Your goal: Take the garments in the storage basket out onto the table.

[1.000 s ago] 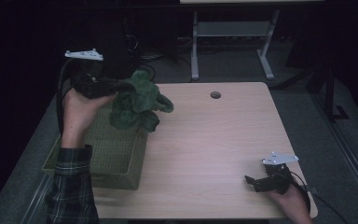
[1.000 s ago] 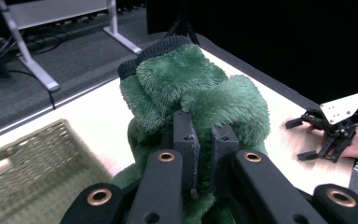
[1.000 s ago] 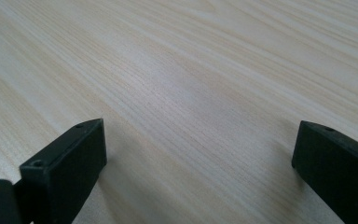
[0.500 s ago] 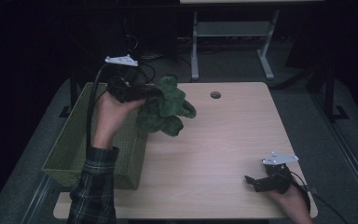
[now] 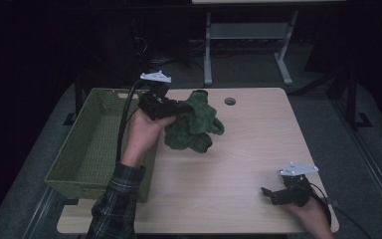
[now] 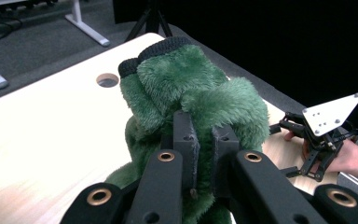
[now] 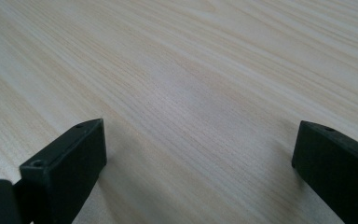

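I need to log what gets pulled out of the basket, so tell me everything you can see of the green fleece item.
The green fleece item looks like a plush, fuzzy garment with a dark ribbed knit cuff at its top end. It is bunched and crumpled, hanging in folds. The left gripper is shut on a fold of it, holding it over the wooden table, just right of the woven basket. Whether its lower end touches the tabletop is unclear.

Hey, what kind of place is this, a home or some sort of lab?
Probably a lab or recording studio, not a home: a plain wooden table with a cable hole, metal stand legs on grey carpet behind it, dark surroundings, and handheld tongs gripping a green plush cloth.
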